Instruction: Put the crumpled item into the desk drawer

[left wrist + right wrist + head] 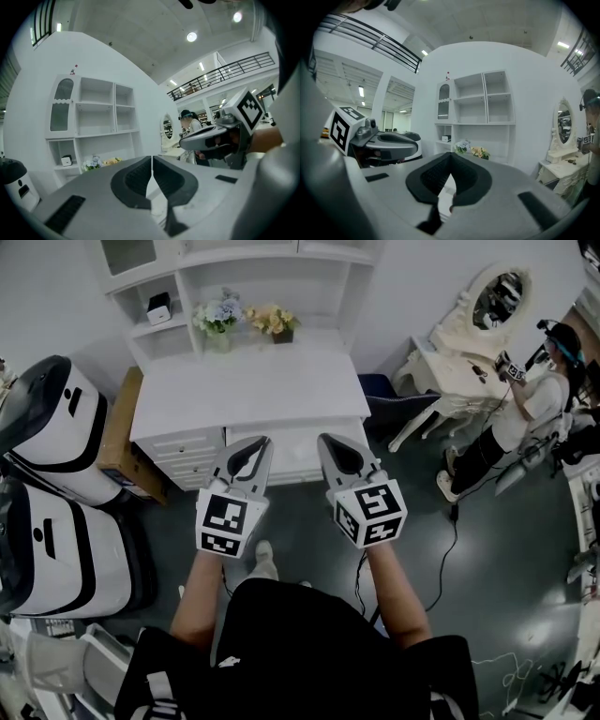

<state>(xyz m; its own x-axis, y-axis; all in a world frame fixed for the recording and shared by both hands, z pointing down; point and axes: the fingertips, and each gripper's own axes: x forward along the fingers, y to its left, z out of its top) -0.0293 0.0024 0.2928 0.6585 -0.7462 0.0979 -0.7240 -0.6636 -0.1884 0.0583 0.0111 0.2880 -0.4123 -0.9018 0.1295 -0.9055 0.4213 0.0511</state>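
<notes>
White desk (253, 381) fills the upper middle of the head view, with shelves behind it and two small bunches of flowers (246, 317) at the back of its top. The left gripper (255, 442) and the right gripper (330, 441) hang side by side at centre frame, over the desk's front edge. Each gripper view shows its dark pads pressed together with nothing between them.

No view shows the crumpled item. The desk top looks bare, and neither gripper carries it. It may lie outside the frames or behind the grippers and the person's body, which take up the lower half of the head view.

By its name it is probably light and soft, paper or cloth. It would give under the pads and slip little, so a pinch across its thickest fold should hold it. This is a guess, as the thing is unseen.

The drawers (180, 444) below the desk top appear closed. The grippers partly cover the middle one, so its handle cannot be made out. At the right edge a person (536, 407) stands by a dressing table (464, 334).
</notes>
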